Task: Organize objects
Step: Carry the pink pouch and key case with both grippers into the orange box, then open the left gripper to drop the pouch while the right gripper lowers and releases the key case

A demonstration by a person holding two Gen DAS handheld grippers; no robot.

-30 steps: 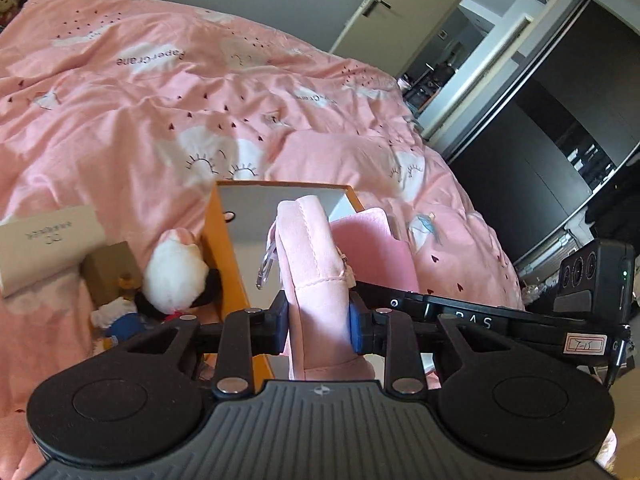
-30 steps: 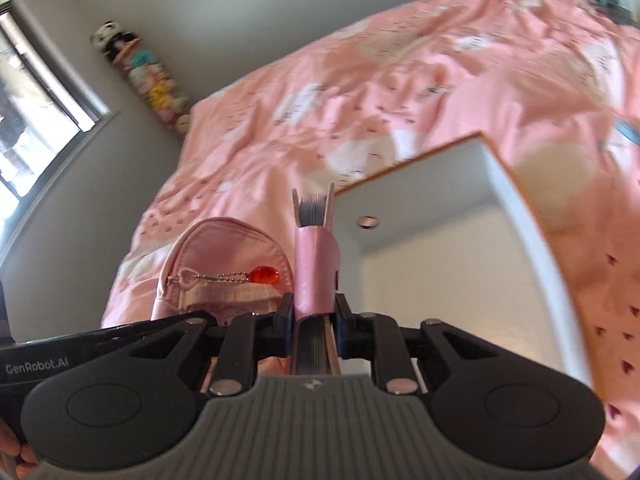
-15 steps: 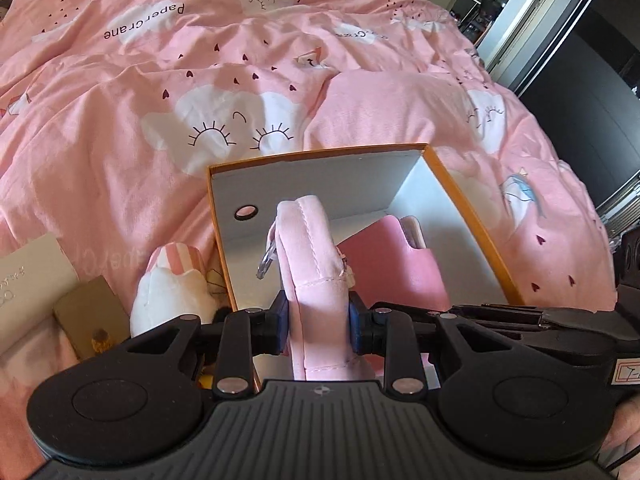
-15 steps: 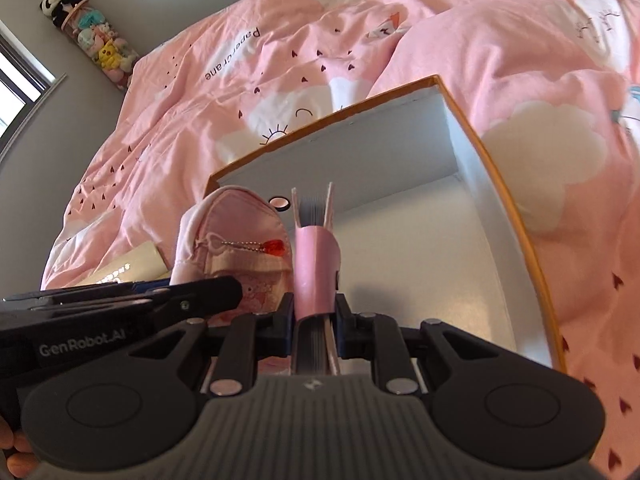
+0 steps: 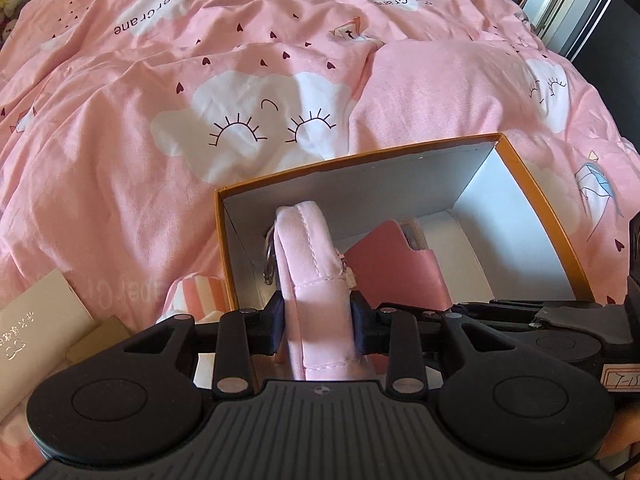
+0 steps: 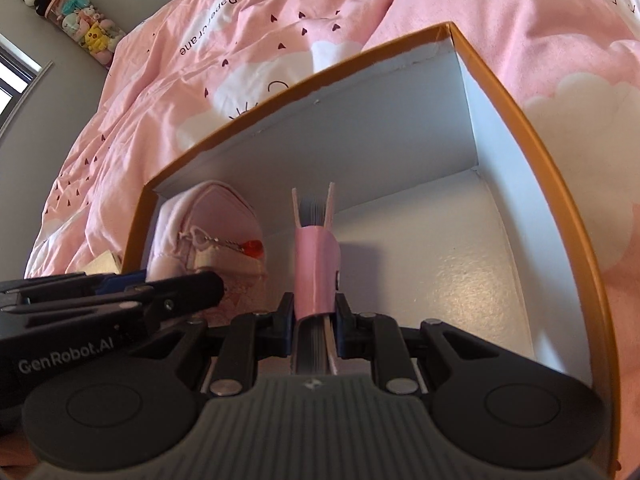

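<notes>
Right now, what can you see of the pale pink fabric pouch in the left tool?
The pale pink fabric pouch is soft stitched cloth with a zipper, a metal ring and a chain carrying a red charm. It stands on edge, lowered inside the orange-rimmed cardboard box against its left wall. The left tool has it between its pads, its jaws just opening.

Duvet (image 5: pixel 168 128) pink w/ white clouds, dark hearts. Box (image 5: pixel 532 216) orange outside, white inside. Pouch (image 5: pixel 316 280) pale pink. Notebook (image 6: pixel 316 268) pink cover.

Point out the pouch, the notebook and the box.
pouch (image 5: pixel 316 280): left wrist view, seamed side panel.
notebook (image 6: pixel 316 268): right wrist view, pink cover strap.
box (image 6: pixel 532 132): right wrist view, orange right rim.
</notes>
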